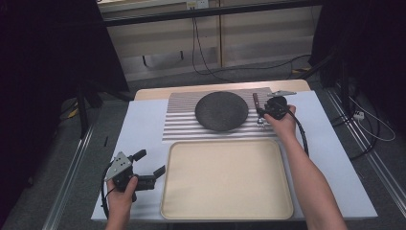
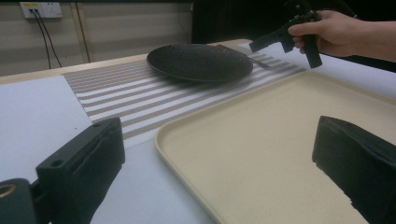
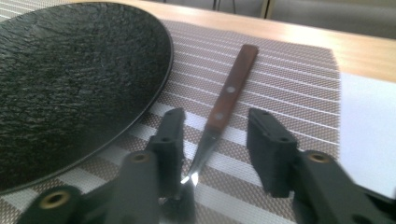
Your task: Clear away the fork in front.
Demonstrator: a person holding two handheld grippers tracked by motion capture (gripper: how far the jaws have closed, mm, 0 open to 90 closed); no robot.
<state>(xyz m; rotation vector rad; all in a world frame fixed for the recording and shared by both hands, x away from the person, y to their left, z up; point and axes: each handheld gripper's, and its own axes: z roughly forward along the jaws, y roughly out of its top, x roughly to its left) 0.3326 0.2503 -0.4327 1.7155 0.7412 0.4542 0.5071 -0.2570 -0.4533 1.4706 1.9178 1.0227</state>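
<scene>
Dim room with cables trailing over the floor behind a tabletop [image 1: 143,120] covered in pale sheeting. From the high view: striped placemat [image 1: 184,125] at the far middle, round dark plate [image 1: 221,110] resting on it, broad cream tray [image 1: 227,179] just in front. Left claw [image 1: 149,162] held at the near left beside the tray's corner, jaws spread wide, nothing between them. Right claw [image 1: 261,115] reaching down at the plate's right side, over a wooden-handled fork [image 1: 257,106] lying on the mat.

From the left gripper view: own two black jaws far apart and empty, one over the white sheeting, the other over the tray [image 2: 280,140]. Farther off, plate [image 2: 200,61] on the mat [image 2: 116,93], right hand [image 2: 334,32] gripping its tool beyond.

From the right gripper view: right claw [image 3: 215,140] partly open, jaws straddling the fork [image 3: 224,102] at its neck, neither clearly touching it. Fork flat on the mat [image 3: 289,88], handle pointing away, just beside the plate [image 3: 70,79] rim.
</scene>
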